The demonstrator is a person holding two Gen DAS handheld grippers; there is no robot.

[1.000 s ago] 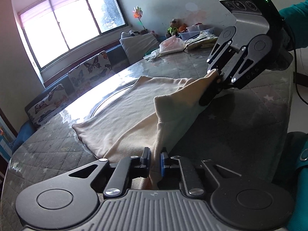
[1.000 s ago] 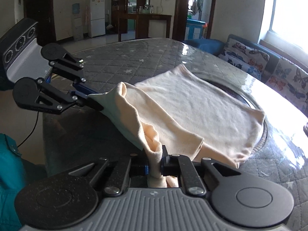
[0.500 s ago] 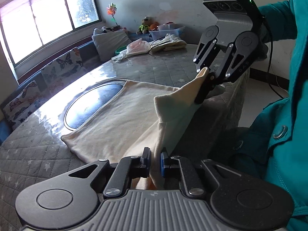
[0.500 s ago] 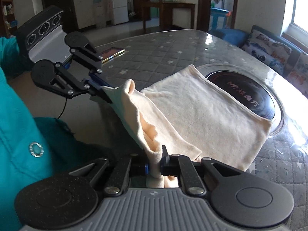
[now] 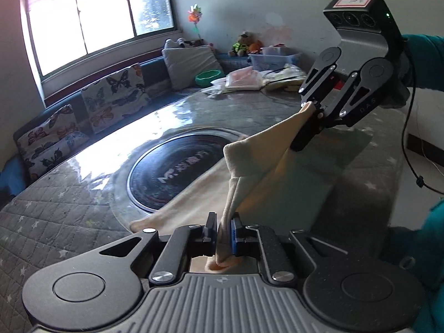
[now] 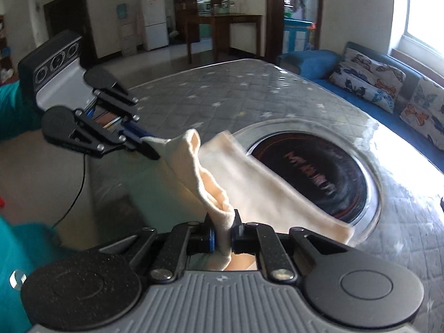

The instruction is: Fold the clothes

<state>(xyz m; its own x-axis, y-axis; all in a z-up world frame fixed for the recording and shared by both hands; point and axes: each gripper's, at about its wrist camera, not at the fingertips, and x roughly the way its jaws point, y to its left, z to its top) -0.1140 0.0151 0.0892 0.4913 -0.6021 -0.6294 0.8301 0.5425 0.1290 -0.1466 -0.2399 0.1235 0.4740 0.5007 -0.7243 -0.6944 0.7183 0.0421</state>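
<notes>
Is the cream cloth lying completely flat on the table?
No: one edge of the cream cloth is lifted off the table, pinched between both tools.

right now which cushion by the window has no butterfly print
The plain grey cushion, propped at the far end of the bench near the green bowl. The other cushions along the window side all carry butterflies.
</notes>
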